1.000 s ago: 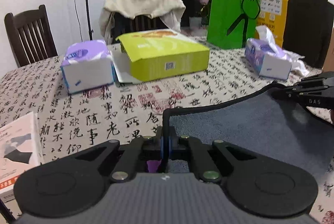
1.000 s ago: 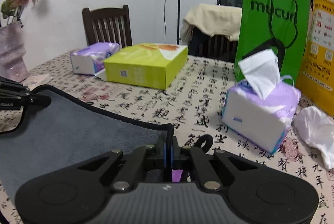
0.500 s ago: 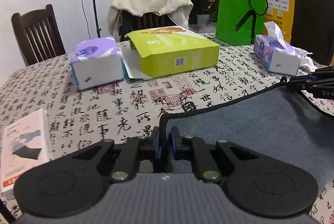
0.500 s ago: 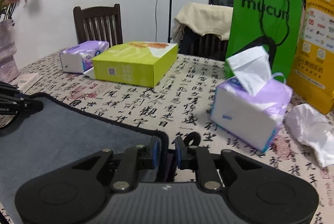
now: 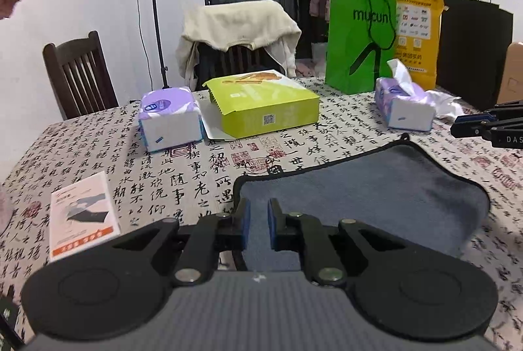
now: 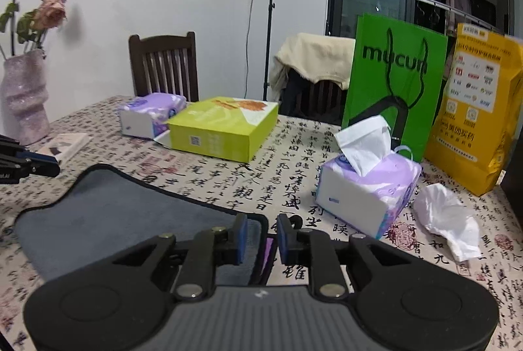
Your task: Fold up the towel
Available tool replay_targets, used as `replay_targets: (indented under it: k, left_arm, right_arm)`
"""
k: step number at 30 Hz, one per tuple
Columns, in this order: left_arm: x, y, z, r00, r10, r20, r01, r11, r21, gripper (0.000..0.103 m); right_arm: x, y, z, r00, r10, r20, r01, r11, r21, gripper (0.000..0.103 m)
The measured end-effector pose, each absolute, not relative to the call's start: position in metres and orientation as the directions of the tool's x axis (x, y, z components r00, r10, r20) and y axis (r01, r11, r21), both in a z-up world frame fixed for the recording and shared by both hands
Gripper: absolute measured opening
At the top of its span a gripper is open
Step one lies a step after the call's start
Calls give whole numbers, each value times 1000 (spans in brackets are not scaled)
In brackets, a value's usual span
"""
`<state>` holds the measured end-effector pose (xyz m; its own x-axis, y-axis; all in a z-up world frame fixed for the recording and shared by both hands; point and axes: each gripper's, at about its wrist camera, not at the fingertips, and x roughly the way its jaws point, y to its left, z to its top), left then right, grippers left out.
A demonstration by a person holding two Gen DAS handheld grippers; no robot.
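Calligraphy-print tablecloth [image 5: 98, 154] covers the table, with the grey towel [image 5: 359, 197] lying flat on its near part, black-trimmed edge facing far. Left gripper [image 5: 259, 225] hangs over the towel's left corner, jaws narrowly parted and gripping nothing; right gripper [image 6: 260, 235] straddles the right corner, parted, empty. Beyond: lime box [image 5: 264, 107], two tissue packs [image 5: 168, 118] [image 6: 366, 184], green bag [image 6: 397, 79].

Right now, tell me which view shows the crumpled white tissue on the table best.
Right wrist view: the crumpled tissue lies whole and near, right of the opened tissue pack. In the left wrist view it is far, small, partly hidden behind that pack.
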<state>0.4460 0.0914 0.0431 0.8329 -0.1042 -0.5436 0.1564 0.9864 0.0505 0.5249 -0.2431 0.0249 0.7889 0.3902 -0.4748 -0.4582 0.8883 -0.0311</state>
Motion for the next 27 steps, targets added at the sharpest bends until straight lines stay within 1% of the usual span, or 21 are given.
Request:
replay_targets:
  k: [16,21,24,25,27]
  left_arm:
    - [365,80,65,869,-111,-483,148,988,39,11]
    - [343,76,68,877,-114,-466,147,988,35,11]
    - [331,74,69,881,-118,-458,146,989,27,11]
    - [326,73,69,884,-115,-454,143,989,29,13]
    - [316,70,69,889,-110,-444,139,990,33,22]
  right_arm:
    - [441,-246,43,795,428,-429,-493,869,-46,23]
    - [420,-246,45,800,434,-415,-498,866,-55,27]
    - [407,-248,45,803,435,-407,-499,865,-59,28]
    - [403,-249,46,803,437,-406,-500,864,-59,28]
    - [394,-252,46,803,440,-401,-500,864,-55,28]
